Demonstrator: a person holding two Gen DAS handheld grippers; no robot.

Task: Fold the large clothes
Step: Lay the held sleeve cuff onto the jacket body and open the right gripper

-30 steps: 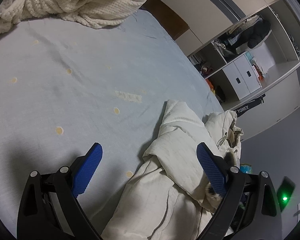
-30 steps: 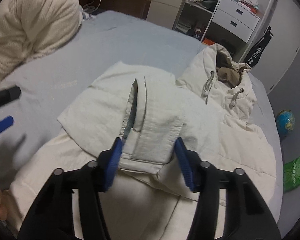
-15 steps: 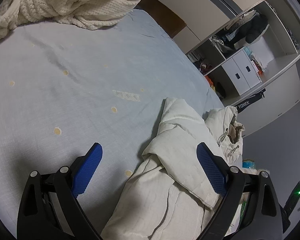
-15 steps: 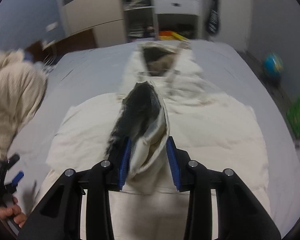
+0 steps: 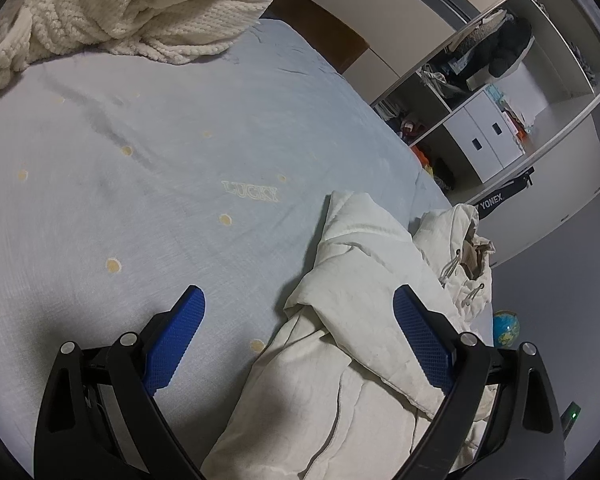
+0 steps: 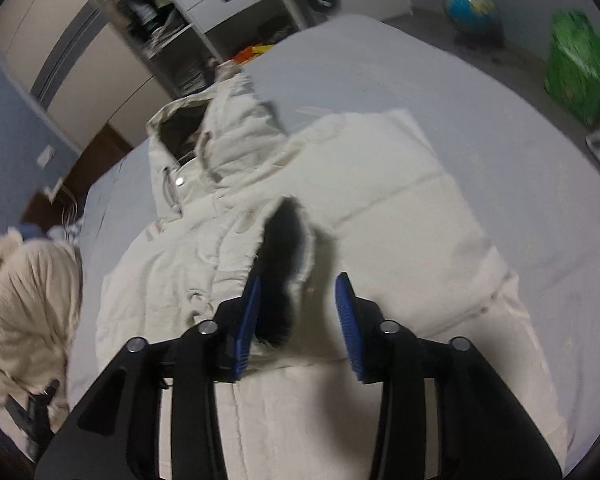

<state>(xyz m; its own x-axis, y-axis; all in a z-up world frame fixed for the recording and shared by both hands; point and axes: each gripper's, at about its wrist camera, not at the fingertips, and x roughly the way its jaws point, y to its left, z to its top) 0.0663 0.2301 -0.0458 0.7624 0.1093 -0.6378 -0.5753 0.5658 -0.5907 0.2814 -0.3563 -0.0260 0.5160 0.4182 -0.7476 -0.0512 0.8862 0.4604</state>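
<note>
At bed centre, cream hooded jacket (image 6: pixel 380 208) lies flat; its sleeve cuff (image 6: pixel 288 248) sits between the part-open, just-widened right gripper (image 6: pixel 298 320) pads. Left gripper (image 5: pixel 300 344), wide and empty, waits at nine o'clock. Lay cuff flat before withdrawing.

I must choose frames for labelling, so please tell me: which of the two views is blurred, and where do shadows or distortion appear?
Left wrist view: sharp; the LUCKY lettering is readable; fisheye bends the wardrobe shelves; gripper shadow on the sheet. Right wrist view: motion-blurred, clearest at the globe and green bag; the cream jacket looks soft, its sleeve opening dark.
</note>
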